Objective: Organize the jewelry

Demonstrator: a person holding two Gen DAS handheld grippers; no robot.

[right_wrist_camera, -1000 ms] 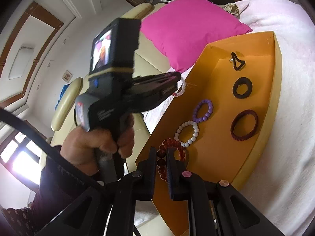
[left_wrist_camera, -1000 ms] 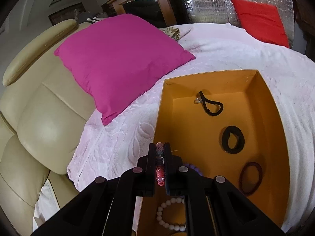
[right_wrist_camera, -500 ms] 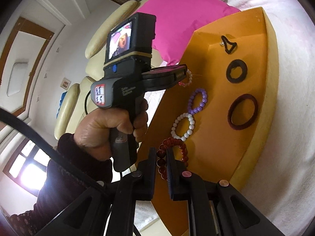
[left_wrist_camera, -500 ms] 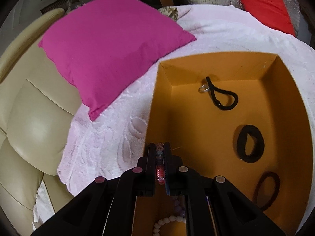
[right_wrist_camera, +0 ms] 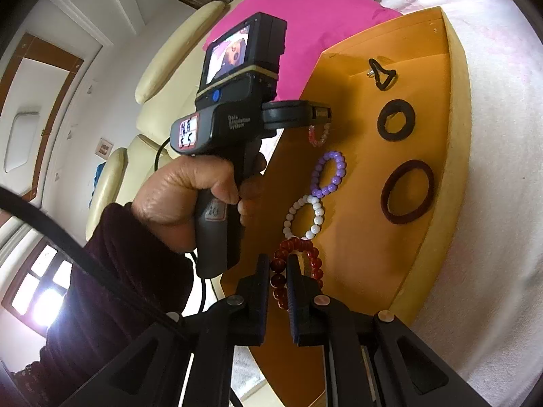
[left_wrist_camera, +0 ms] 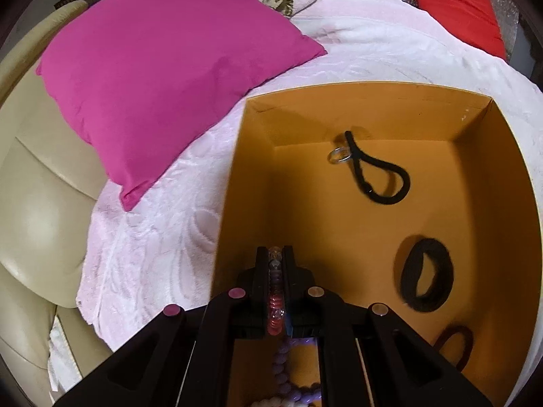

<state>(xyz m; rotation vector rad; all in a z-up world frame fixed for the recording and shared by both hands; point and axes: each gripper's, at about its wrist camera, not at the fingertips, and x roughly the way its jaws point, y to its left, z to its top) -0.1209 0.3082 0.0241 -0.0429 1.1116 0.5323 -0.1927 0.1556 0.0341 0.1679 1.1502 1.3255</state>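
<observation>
Two bracelets are in grip at once. Left gripper (left_wrist_camera: 275, 257) is clamped narrow on a pink-and-clear bead bracelet (right_wrist_camera: 318, 135), which hangs over the orange box (left_wrist_camera: 339, 101) by its left wall, above the floor just beyond the purple bracelet (right_wrist_camera: 329, 177). Right gripper (right_wrist_camera: 276, 268) is pinched on the dark red bead bracelet (right_wrist_camera: 297, 264) at the near end of the box, next to the white bracelet (right_wrist_camera: 305, 218).

Risks as I read them:
- Elastic beads in a narrow pinch: they could roll out sideways and the pink one drops early, onto the purple one or the wall.
- Release so close to the wall: the loop could catch the rim and slide out onto the pink blanket (left_wrist_camera: 152, 254).
- Purple and white already touch; landing on them tangles the row.
- Red bracelet sits close to white; dragging it could shove the line.
- Black hair ties (left_wrist_camera: 426, 274), the maroon tie (right_wrist_camera: 407, 191) and the black loop with a ring (left_wrist_camera: 373, 173) are well apart on the right, low risk.
- Both tools crowd the near-left part; a knock on either handle is possible.
</observation>
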